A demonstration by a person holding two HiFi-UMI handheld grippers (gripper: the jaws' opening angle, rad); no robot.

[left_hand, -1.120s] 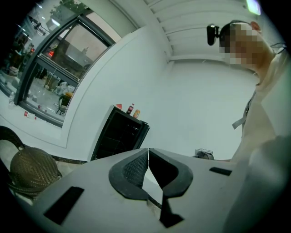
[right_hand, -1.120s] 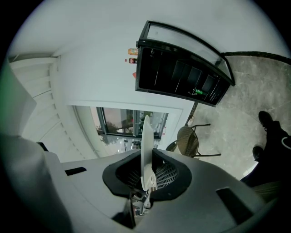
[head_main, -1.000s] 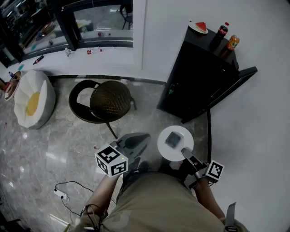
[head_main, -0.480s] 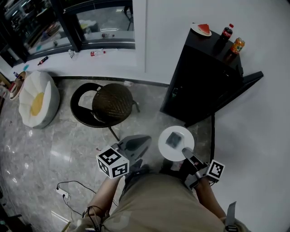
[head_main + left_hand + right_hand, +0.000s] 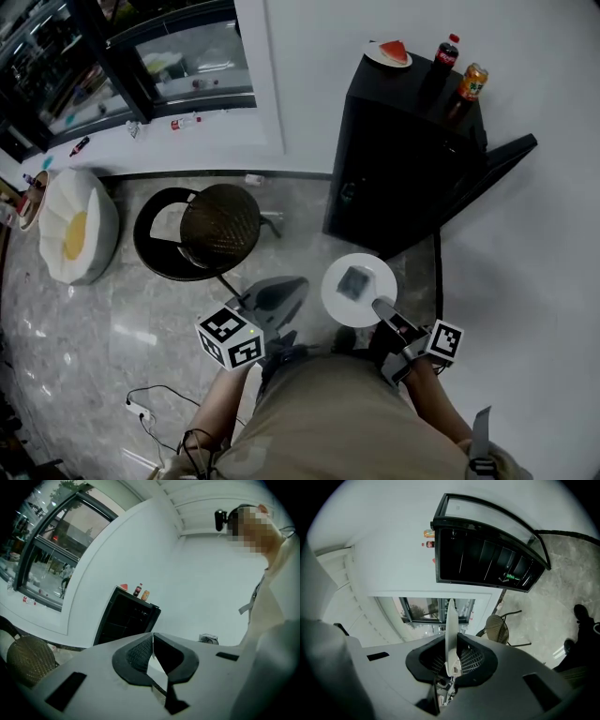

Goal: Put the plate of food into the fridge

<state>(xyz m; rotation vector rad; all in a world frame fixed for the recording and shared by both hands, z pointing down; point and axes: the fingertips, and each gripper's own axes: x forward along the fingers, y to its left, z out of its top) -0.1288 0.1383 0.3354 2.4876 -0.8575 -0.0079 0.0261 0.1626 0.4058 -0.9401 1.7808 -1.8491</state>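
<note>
Head view: fridge [image 5: 398, 159] has shifted left since before. The plate [image 5: 357, 302] sits level just ahead of the right claw [image 5: 383, 311], likely to keep the food [image 5: 354, 281] on.
Left gripper view: left claw [image 5: 152, 654] pressed together, empty, spare.
Right gripper view: claw pinching the plate rim, with the open fridge beyond.

A wicker chair [image 5: 218, 223] stands near a white beanbag [image 5: 96, 202] on the marble floor [image 5: 103, 314].
</note>
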